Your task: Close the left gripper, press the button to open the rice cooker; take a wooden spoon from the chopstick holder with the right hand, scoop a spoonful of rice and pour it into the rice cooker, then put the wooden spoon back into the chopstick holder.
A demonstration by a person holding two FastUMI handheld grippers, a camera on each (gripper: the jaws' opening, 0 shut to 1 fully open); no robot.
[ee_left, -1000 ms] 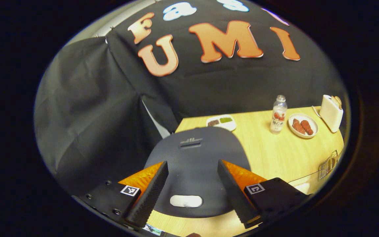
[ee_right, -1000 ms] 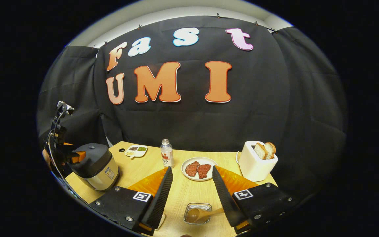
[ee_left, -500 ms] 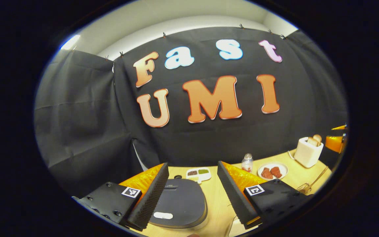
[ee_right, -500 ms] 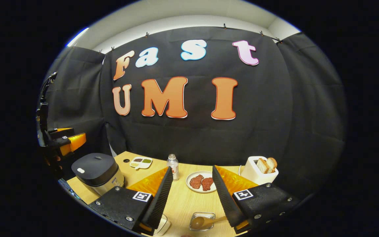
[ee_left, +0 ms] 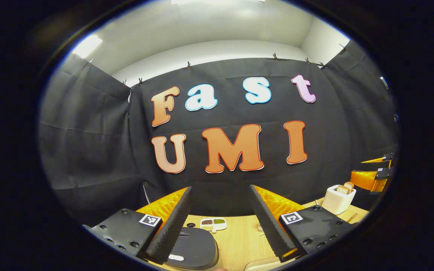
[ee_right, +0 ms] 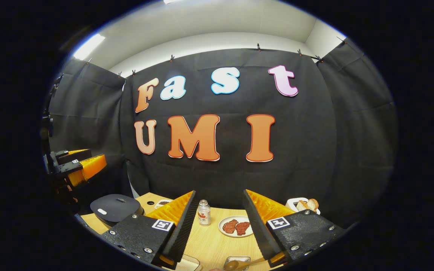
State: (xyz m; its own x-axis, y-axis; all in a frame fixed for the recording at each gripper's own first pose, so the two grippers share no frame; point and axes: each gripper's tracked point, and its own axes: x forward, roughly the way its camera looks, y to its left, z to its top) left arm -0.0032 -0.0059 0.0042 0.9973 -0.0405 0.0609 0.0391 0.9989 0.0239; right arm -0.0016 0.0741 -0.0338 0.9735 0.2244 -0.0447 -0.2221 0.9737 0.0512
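Left tongs (ee_left: 220, 222) held high above the worktop (ee_left: 239, 241), fingers spread apart, nothing between them; rice cooker (ee_left: 194, 252) sits low under the left finger, lid down, pale button (ee_left: 175, 258) at its near edge; small divided dish (ee_left: 213, 224) lies beyond the cooker; toaster (ee_left: 338, 199) with bread stands far right. Right tongs (ee_right: 217, 226) also released, fingers wide and empty, raised over the worktop; wooden spoon (ee_right: 236, 264) rests in a small clear container (ee_right: 238, 259) at the bottom edge, just below the right finger; bottle (ee_right: 203, 212) and plate of meat (ee_right: 236, 226) stand between the fingers, farther off; in the right gripper view, the left tongs hang above the closed cooker at left, apart from it.
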